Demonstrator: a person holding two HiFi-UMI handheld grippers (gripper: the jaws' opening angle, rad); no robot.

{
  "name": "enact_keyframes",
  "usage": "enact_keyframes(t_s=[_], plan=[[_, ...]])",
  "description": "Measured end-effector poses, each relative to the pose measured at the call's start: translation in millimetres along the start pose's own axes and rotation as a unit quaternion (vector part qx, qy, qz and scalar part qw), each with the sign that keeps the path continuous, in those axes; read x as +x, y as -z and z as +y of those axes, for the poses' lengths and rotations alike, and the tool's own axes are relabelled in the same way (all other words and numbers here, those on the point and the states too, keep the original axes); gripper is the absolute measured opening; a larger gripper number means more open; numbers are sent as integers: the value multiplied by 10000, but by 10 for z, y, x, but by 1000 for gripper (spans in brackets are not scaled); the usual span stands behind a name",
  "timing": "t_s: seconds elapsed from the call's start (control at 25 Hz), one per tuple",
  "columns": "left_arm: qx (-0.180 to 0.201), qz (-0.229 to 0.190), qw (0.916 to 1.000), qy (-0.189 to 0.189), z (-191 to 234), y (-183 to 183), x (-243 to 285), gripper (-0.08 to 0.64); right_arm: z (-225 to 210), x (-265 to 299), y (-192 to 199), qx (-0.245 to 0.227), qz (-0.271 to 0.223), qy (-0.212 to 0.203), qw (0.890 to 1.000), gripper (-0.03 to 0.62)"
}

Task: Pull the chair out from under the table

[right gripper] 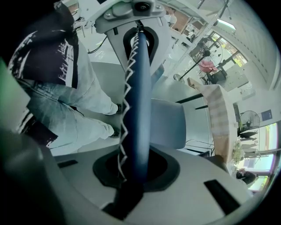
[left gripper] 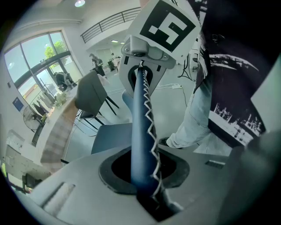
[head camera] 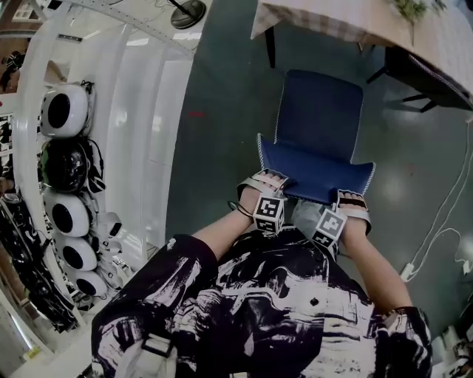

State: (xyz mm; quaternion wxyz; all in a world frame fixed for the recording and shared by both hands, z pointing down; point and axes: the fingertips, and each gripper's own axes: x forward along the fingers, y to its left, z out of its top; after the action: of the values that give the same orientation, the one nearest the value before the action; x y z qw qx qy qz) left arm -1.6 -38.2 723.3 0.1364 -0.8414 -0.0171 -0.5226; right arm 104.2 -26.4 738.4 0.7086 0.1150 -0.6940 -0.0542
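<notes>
The blue chair (head camera: 319,111) stands on the grey floor, its seat front close to the table (head camera: 347,22) with the checked cloth at the top of the head view. Its backrest's top edge (head camera: 314,176), trimmed with white zigzag stitching, faces me. My left gripper (head camera: 264,181) is shut on that edge near its left corner. My right gripper (head camera: 352,198) is shut on it near the right corner. In the left gripper view the backrest edge (left gripper: 141,132) runs out from my left gripper (left gripper: 145,180) to the right gripper (left gripper: 147,57). In the right gripper view the edge (right gripper: 139,110) leaves my right gripper (right gripper: 131,176).
A white shelf with several round helmets (head camera: 65,166) lines the left side. A dark chair (head camera: 417,77) stands by the table at the top right. A white cable (head camera: 436,229) trails on the floor at the right. The person's legs (right gripper: 66,110) are just behind the backrest.
</notes>
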Motion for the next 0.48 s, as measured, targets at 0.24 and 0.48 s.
enact_keyframes(t_s=[0.24, 0.48], plan=[[-3, 41, 10000, 72, -152, 5, 24, 77, 108, 2, 11, -91, 4, 47, 9999, 52], [-267, -126, 9989, 356, -44, -22, -34, 179, -19, -67, 2, 44, -416, 359, 9985, 106]])
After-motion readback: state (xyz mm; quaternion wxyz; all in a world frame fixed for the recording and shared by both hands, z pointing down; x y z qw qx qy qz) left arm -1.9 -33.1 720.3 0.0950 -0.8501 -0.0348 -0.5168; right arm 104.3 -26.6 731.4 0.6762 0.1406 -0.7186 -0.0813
